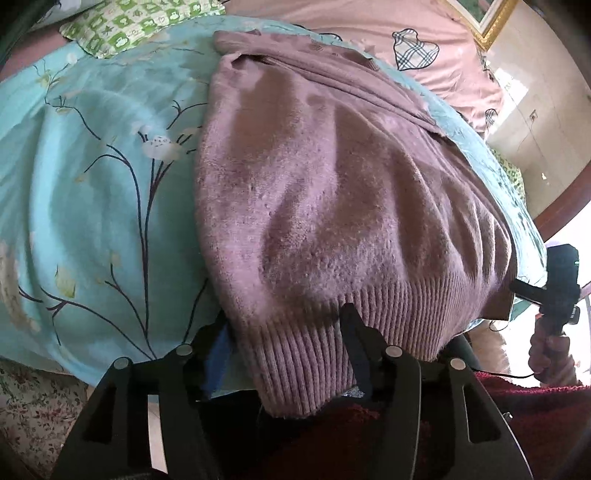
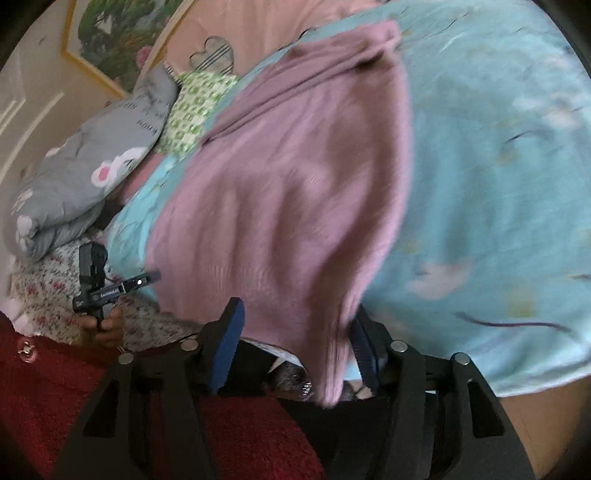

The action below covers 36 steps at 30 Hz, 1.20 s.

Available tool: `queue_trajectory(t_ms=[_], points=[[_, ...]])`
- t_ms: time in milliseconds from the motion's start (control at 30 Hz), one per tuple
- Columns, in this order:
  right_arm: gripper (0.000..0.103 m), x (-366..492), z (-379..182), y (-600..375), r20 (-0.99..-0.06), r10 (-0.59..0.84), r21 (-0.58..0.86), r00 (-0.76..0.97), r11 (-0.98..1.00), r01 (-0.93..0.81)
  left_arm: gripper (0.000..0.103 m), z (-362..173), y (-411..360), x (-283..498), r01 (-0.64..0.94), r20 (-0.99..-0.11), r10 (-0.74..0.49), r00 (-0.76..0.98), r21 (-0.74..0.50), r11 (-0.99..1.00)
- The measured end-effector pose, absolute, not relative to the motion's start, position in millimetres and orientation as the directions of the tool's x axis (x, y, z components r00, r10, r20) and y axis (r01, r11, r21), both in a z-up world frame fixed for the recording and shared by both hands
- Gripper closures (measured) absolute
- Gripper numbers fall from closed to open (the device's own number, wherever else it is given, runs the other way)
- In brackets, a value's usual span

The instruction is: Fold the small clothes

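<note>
A mauve knit sweater lies spread on the teal flowered bedsheet, its ribbed hem hanging over the near edge of the bed. My left gripper stands open around that hem; cloth hides most of its left finger, and its pads do not press the cloth. In the right wrist view, the sweater drapes its other hem corner down between the fingers of my right gripper. That gripper is open, with the corner resting by the right finger and a gap to the blue left pad.
A green patterned pillow and a pink duvet with plaid hearts lie at the head of the bed. A folded grey quilt sits on a flowered sheet. Red fuzzy fabric lies below the grippers. A hand holds the left gripper's handle.
</note>
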State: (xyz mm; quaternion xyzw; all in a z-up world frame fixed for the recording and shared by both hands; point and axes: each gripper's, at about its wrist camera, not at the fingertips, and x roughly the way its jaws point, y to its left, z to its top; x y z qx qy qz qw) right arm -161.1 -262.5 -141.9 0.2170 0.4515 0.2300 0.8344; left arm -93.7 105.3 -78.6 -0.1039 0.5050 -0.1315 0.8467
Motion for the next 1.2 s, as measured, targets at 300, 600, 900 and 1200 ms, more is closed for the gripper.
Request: queue_trajectory(t_ms=[300,600,900,1200], points=[[0.091,-164.0,-150.6,-263.5,-0.600,0.612,0.629,0.515,0.759,-0.169,0.096,-82.5,119.8,-97.0,0.098,-0.790,-0.404,0.461,-0.407,0.908],[0.093,-168.0,-144.8,-273.2,-0.579,0.635,0.659,0.511,0.734,-0.164,0.098,-65.3,127.3,-107.3,0.157,-0.733,-0.448,0.512,-0.432,0.888],[0.094,-152.7,-77.4,-301.5,-0.259,0.722,0.775,0.642,0.552,-0.309,0.099,5.9,155.2,-84.7,0.191,-0.532,-0.530,0.661,-0.563,0.804],[0.095,-61.6,-23.2,-317.2,-0.106,0.695,0.755,0.711,0.522,-0.397,0.099,61.2,144.9,12.9,0.247,-0.382,-0.504,0.775,-0.552,0.797]])
